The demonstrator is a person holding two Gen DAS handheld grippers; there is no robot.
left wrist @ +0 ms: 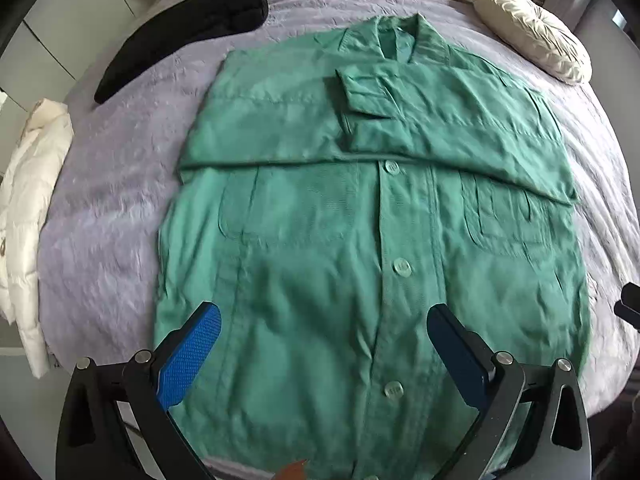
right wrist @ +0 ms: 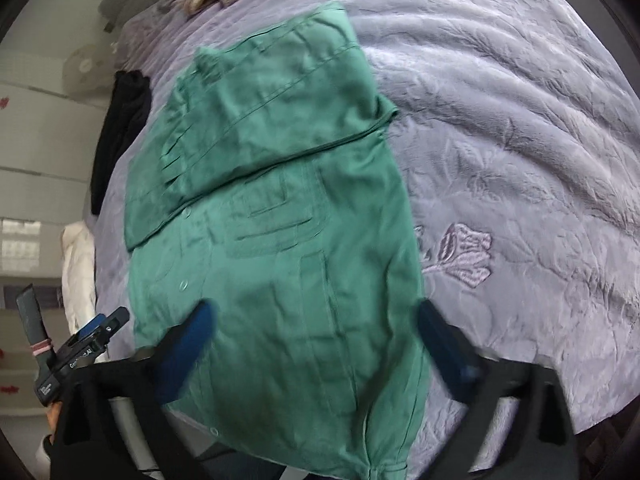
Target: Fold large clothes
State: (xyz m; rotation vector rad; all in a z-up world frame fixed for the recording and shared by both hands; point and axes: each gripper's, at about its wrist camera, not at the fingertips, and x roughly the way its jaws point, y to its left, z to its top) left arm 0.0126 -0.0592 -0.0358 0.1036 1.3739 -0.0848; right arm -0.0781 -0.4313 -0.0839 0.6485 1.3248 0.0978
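Jaws of left gripper (left wrist: 324, 324) and right gripper (right wrist: 316, 312) spread wide, empty, above soft, light green shirt (left wrist: 360, 200) on bed (left wrist: 112, 184); best pinched at six o'clock hem corners.

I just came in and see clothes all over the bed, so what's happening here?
A person is folding a green shirt on a lavender bedspread, with a hand-held gripper in each hand. The shirt lies buttoned, front up, both sleeves folded across the chest. The left hand-held gripper and right hand-held gripper hang open above its lower half, holding nothing. A black garment and a white jacket wait nearby.
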